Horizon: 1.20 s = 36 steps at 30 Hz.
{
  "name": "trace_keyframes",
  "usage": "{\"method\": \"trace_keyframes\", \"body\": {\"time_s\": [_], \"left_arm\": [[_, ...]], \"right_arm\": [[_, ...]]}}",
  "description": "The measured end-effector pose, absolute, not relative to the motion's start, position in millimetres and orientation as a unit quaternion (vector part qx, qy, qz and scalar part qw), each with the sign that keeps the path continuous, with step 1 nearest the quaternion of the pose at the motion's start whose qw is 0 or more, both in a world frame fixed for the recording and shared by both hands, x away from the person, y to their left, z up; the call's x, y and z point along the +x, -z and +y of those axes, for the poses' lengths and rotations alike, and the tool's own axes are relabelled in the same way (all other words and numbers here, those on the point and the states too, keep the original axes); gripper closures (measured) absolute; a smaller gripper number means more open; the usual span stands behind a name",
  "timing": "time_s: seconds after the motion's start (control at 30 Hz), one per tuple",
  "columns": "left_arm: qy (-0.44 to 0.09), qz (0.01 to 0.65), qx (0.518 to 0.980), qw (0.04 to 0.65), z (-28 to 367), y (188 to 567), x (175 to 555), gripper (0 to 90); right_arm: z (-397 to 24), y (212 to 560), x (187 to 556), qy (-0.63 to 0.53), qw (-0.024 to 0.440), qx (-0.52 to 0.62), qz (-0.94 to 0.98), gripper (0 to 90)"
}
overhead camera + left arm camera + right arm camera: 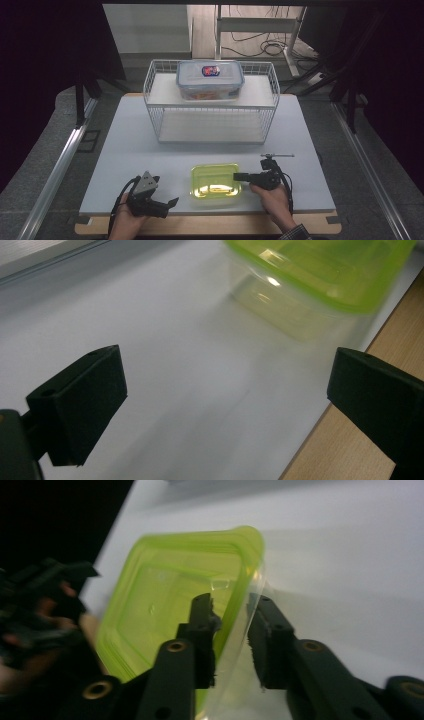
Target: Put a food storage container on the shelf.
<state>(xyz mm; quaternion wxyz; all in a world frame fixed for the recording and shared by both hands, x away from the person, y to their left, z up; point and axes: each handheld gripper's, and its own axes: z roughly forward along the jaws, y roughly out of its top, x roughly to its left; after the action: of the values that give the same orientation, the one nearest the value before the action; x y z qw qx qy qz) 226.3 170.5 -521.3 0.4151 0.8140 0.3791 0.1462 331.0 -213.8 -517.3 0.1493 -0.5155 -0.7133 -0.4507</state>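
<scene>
A clear container with a lime-green lid sits near the front edge of the white table. My right gripper comes at it from the right. In the right gripper view its jaws pinch the container's right rim, one jaw over the lid and one outside the clear wall, so the right gripper is shut on it. My left gripper is held left of the container, near the table's front edge. In the left gripper view the left gripper stands wide open and empty, the container ahead of it.
A white wire rack stands at the back middle of the table, with a clear blue-rimmed lunch box on its upper shelf. A thin metal rod lies right of the green container. The wooden table border runs along the front.
</scene>
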Motion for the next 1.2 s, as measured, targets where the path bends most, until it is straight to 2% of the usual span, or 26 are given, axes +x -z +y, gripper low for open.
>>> {"method": "trace_keyframes", "body": {"time_s": [0.07,0.33,0.73,1.2], "left_arm": [[-0.147,0.379,0.814,0.415,170.7,521.2,226.3,2.5],[-0.149,0.382,0.810,0.419,172.9,520.4,226.4,2.5],[-0.148,0.385,0.809,0.420,173.8,520.7,226.9,2.5],[-0.149,0.385,0.809,0.419,174.6,520.2,226.6,2.5]], "right_arm": [[-211.9,517.0,332.5,0.453,0.172,-0.514,-0.708,79.3],[-204.5,510.5,333.6,0.443,0.180,-0.503,-0.720,80.3],[-218.6,491.9,340.3,0.475,0.162,-0.501,-0.705,80.3],[-226.1,470.2,348.4,0.505,0.162,-0.498,-0.686,80.3]]}}
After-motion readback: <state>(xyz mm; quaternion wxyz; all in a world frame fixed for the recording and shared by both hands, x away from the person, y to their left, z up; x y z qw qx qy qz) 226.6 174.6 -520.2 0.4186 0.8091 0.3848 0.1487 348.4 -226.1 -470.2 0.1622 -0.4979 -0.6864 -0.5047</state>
